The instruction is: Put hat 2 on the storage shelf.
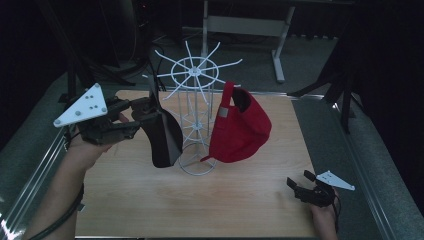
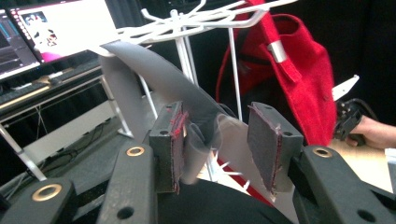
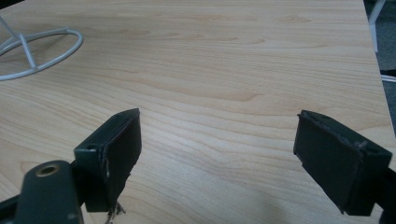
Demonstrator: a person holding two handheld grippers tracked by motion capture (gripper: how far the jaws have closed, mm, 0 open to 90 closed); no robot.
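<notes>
While the person's left hand holds it level beside the rack, the left hand-held gripper point(image 1: 145, 111) has its jaws partly spread around the strap of a dark grey fabric cap point(image 1: 162, 136). Seen from the left gripper view, the grey strap point(image 2: 205, 135) lies in the gap between the two red-edged pads point(image 2: 176, 140); it brushes the left pad, while the right pad stands clear of it, so the cap is not pinched. That cap hangs from an arm of the white wire hat rack point(image 1: 196, 107) on the rack's left side, its brim drooping toward the light wooden desk point(image 1: 200, 200).

On the opposite side of the rack a red fabric baseball cap point(image 1: 240, 127) hangs from another wire arm, its grey buckle tab showing at the back strap. It sits well apart from the grey cap, with the rack's wire column between them. The rack's round base ring rests on the desk near the middle.

At the near right corner of the desk, the right hand-held gripper point(image 1: 300, 187) sits low, held in the person's right hand. Its own view shows its two black jaws spread wide over bare wood, nothing between them, with the rack's base ring point(image 3: 42, 56) at the upper left.
</notes>
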